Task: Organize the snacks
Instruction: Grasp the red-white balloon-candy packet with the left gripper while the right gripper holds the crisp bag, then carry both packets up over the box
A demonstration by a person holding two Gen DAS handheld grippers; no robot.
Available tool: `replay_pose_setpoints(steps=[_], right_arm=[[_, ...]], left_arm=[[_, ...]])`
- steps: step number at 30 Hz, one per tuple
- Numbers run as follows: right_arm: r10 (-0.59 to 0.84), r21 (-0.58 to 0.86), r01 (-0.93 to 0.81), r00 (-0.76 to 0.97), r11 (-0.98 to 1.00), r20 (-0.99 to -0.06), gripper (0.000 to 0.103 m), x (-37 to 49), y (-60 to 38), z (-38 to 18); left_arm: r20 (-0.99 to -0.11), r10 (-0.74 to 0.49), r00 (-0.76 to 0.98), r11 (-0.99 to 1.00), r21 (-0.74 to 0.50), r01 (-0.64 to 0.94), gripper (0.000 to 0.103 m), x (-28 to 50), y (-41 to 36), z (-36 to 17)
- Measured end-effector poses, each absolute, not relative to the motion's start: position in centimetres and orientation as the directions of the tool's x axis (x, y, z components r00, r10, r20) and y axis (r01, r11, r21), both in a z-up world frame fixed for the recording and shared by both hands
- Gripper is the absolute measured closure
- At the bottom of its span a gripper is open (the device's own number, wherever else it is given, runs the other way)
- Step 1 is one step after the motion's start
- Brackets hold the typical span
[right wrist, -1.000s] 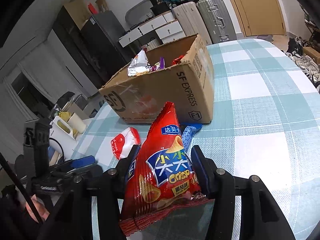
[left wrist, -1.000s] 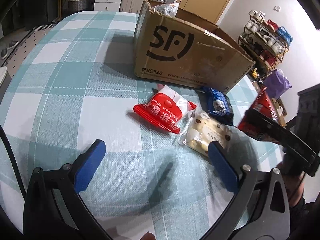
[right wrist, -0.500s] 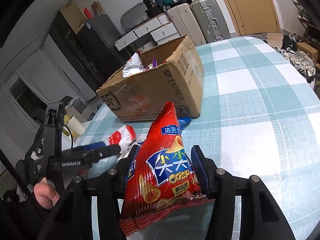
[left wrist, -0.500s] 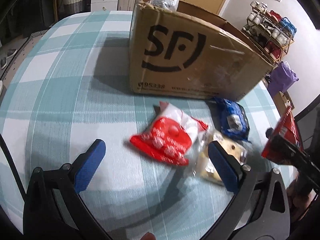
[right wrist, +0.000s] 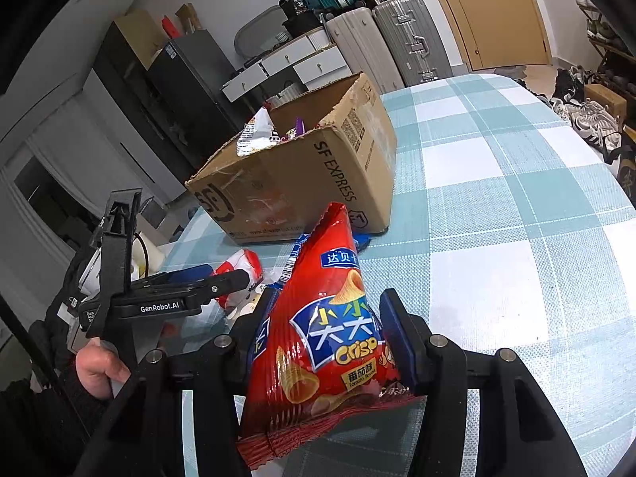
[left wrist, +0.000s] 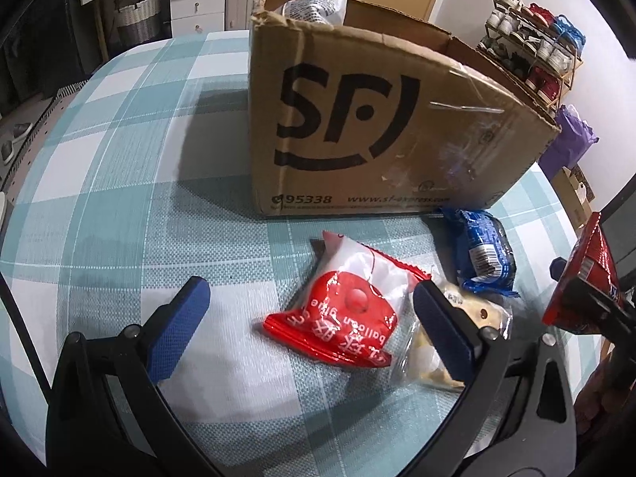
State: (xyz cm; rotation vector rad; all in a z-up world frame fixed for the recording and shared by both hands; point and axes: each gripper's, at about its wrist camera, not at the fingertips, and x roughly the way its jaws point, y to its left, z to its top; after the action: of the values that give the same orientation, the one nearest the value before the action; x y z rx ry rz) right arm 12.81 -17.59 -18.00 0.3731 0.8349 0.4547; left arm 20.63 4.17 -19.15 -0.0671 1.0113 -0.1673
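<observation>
An open SF cardboard box (left wrist: 377,131) stands on the checked table; it also shows in the right wrist view (right wrist: 302,183) with snack packs inside. A red-and-white balloon-glue pack (left wrist: 349,306), a clear pastry pack (left wrist: 469,318) and a blue pack (left wrist: 483,250) lie in front of it. My left gripper (left wrist: 310,318) is open and low over the table, its right finger over the pastry pack, the red-and-white pack between its fingers. My right gripper (right wrist: 326,334) is shut on a red crisp bag (right wrist: 326,318) held upright above the table; the bag also shows in the left wrist view (left wrist: 584,278).
The teal checked tablecloth (right wrist: 516,238) covers the table. Suitcases (right wrist: 397,39) and drawers stand beyond the far edge. A shoe rack (left wrist: 532,43) and a purple bag (left wrist: 572,139) are off the table's right side.
My left gripper has moved forward toward the box and the snacks, bringing the red-and-white pack between its fingers. My right gripper still holds the crisp bag, with little movement.
</observation>
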Motion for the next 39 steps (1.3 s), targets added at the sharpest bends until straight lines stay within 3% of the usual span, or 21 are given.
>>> replay_pose_setpoints(steps=[3, 7, 9, 11, 17, 39], right_arm=[[0.521, 0.488, -0.231, 0.588, 0.842, -0.620, 0.050, 12.8, -17.8, -18.0], [0.515, 0.488, -0.223, 0.591, 0.844, -0.621, 0.050, 12.6, -18.0, -17.9], [0.514, 0.490, -0.220, 0.593, 0.844, -0.620, 0.050, 12.6, -18.1, -17.9], [0.515, 0.492, -0.219, 0.595, 0.843, -0.617, 0.050, 12.5, -18.2, -17.8], [0.512, 0.488, -0.222, 0.601, 0.844, -0.613, 0.050, 12.1, -18.2, -17.3], [0.541, 0.473, -0.293, 0.622, 0.831, -0.566, 0.050, 12.6, -16.9, -13.3]], left_arm=[[-0.828, -0.177, 0.533, 0.984, -0.132, 0.122, 0.011, 20.6, 4.4, -19.1], [-0.823, -0.144, 0.550, 0.987, -0.081, 0.137, 0.039, 20.3, 4.3, -19.0], [-0.818, -0.115, 0.563, 0.988, -0.037, 0.149, 0.043, 20.0, 3.9, -19.0], [-0.811, -0.098, 0.577, 0.988, -0.011, 0.152, 0.055, 19.7, 3.9, -19.0], [-0.808, -0.117, 0.578, 0.986, -0.024, 0.166, 0.061, 19.4, 4.1, -18.9], [-0.755, -0.187, 0.628, 0.977, -0.079, 0.197, 0.061, 16.7, 4.3, -12.3]])
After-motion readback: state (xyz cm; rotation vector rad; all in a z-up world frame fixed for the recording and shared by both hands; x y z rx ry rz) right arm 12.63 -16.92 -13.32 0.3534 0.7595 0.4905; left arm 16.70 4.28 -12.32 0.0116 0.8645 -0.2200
